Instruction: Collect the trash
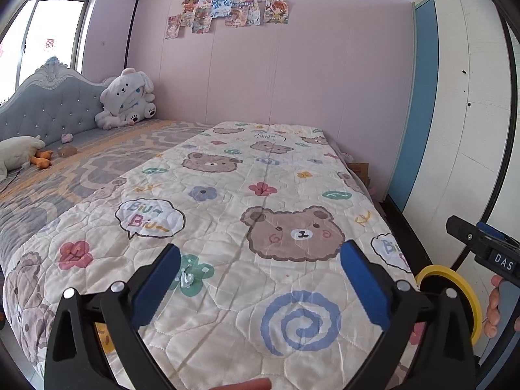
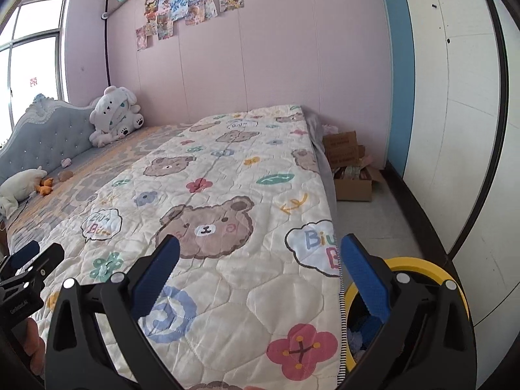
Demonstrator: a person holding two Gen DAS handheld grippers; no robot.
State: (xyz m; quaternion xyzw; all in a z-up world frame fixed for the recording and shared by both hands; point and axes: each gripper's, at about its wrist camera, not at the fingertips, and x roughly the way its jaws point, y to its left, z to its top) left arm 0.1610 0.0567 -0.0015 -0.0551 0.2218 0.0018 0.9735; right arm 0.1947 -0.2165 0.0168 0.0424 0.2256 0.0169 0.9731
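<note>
A small crumpled silvery wrapper (image 1: pixel 186 280) lies on a green flower print of the quilt (image 1: pixel 260 195), just ahead of the left finger of my left gripper (image 1: pixel 260 249). That gripper is open and holds nothing. In the right wrist view the same wrapper (image 2: pixel 103 269) sits far left of my right gripper (image 2: pixel 260 240), which is also open and holds nothing. A yellow-rimmed bin (image 2: pixel 419 264) stands on the floor at the bed's right side, under the right finger, with scraps (image 2: pixel 359 333) inside it. The bin (image 1: pixel 455 295) also shows in the left wrist view.
Plush toys (image 1: pixel 128 99) and small items (image 1: pixel 67 151) lie near the grey headboard (image 1: pixel 42 110). An open cardboard box (image 2: pixel 352 182) sits on the floor by the pink wall. A white and blue wardrobe (image 2: pixel 455 130) stands on the right. Each gripper shows at the edge of the other's view.
</note>
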